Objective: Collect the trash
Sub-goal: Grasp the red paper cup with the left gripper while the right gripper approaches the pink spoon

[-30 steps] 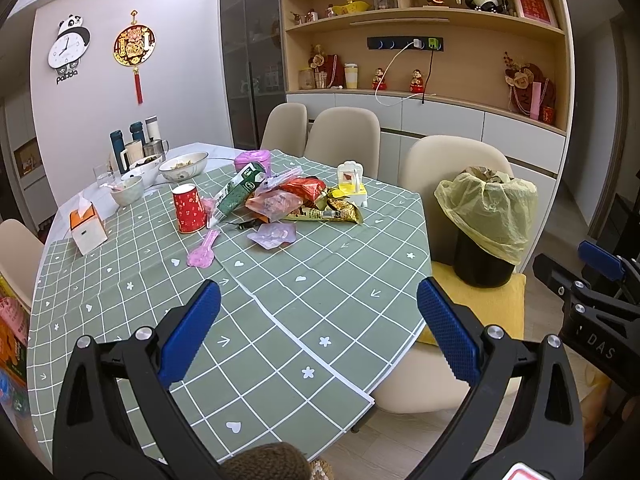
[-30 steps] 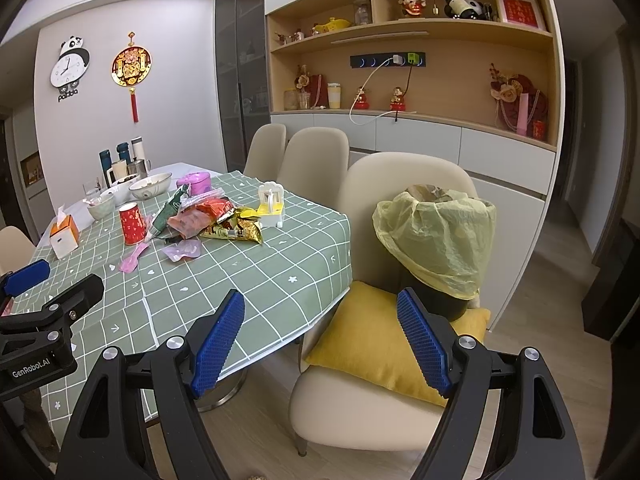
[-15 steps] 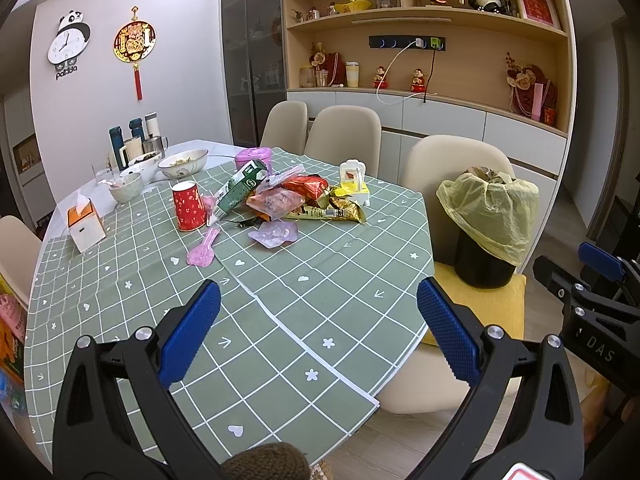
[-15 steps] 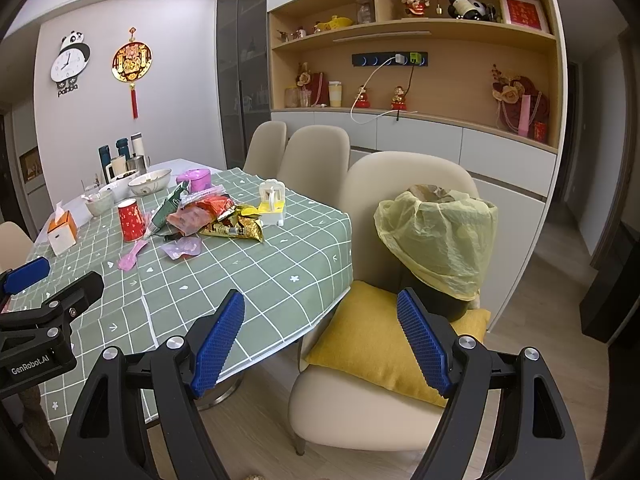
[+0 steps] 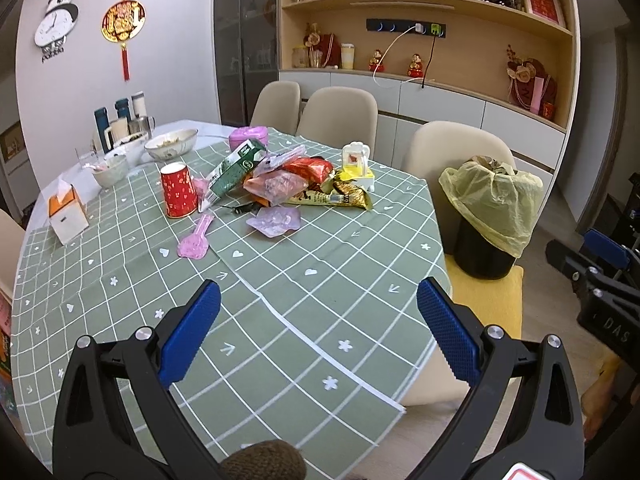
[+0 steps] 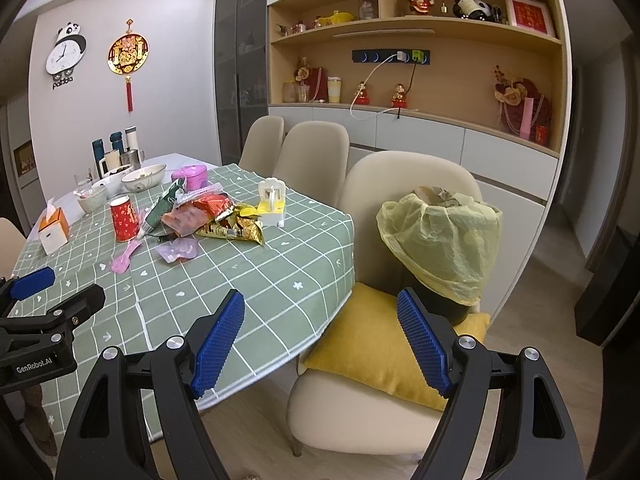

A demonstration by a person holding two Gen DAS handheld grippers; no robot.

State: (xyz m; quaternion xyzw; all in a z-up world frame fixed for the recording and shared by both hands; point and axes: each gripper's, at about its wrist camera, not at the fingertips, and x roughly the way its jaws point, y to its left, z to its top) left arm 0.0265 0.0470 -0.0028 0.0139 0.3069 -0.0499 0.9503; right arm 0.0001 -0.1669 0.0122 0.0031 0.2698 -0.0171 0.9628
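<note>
A heap of snack wrappers (image 5: pixel 288 184) lies mid-table on the green checked cloth, with a green carton (image 5: pixel 234 170), a gold wrapper (image 5: pixel 340 196), a pink plastic lid (image 5: pixel 274 220), a pink spoon (image 5: pixel 196 238) and a red paper cup (image 5: pixel 178 190). The same wrapper heap (image 6: pixel 208 216) shows in the right wrist view. A black bin lined with a yellow bag (image 5: pixel 490 216) stands on a yellow cushion on the chair right of the table; that bin (image 6: pixel 444 244) is just ahead of my right gripper. My left gripper (image 5: pixel 318 336) hangs open over the table's near edge. My right gripper (image 6: pixel 320 344) is open too, empty.
An orange tissue box (image 5: pixel 66 212), bowls (image 5: pixel 170 146) and flasks (image 5: pixel 120 120) occupy the far left of the table. A yellow-white toy holder (image 5: pixel 358 166) stands behind the wrappers. Beige chairs (image 5: pixel 338 114) ring the table; cabinets and shelves (image 5: pixel 440 80) line the back wall.
Both grippers have drifted slightly forward and up toward the table; the view of the cloth has widened a little. Nothing was grasped or moved.
</note>
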